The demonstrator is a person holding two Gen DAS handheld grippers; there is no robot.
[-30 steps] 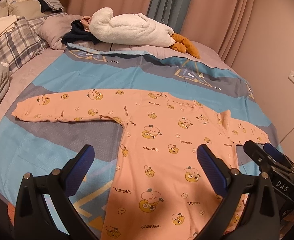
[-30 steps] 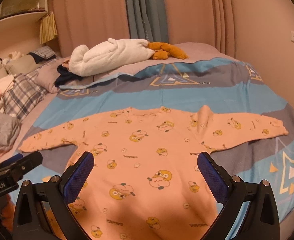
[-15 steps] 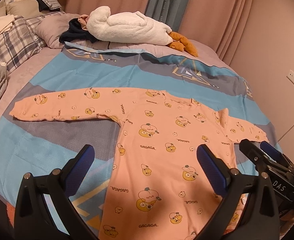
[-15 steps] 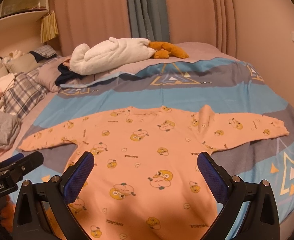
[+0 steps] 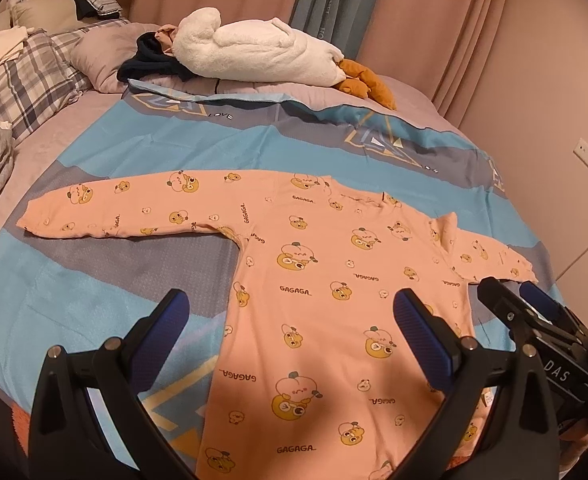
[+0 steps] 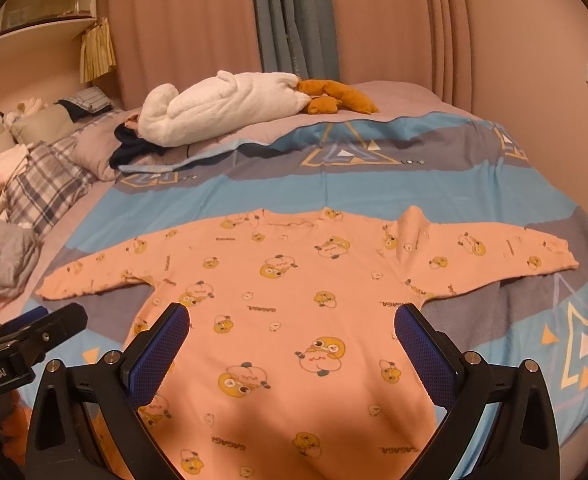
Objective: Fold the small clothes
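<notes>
A small peach long-sleeved top [image 5: 326,280] [image 6: 285,280] with yellow cartoon prints lies flat on the bed, both sleeves spread out sideways. A small bump of cloth stands up at its right shoulder [image 6: 412,220]. My left gripper [image 5: 289,320] hovers open above the lower left of the top, nothing between its blue pads. My right gripper [image 6: 289,332] hangs open over the top's lower middle, also holding nothing. The right gripper's body [image 5: 534,328] shows at the right edge of the left wrist view, and the left gripper's body [image 6: 25,340] at the left edge of the right wrist view.
The top rests on a blue and grey patterned cover [image 5: 173,148] [image 6: 434,176]. At the far end lie a white plush toy [image 5: 253,52] [image 6: 221,108], an orange plush [image 6: 334,96] and dark clothing [image 5: 149,64]. Plaid pillows and grey clothes [image 6: 9,252] sit at the left. Pink curtains and a wall stand behind.
Both grippers have drawn back slightly and stay open; the left view has shifted so the top sits a little further right and lower. The top itself has not moved.
</notes>
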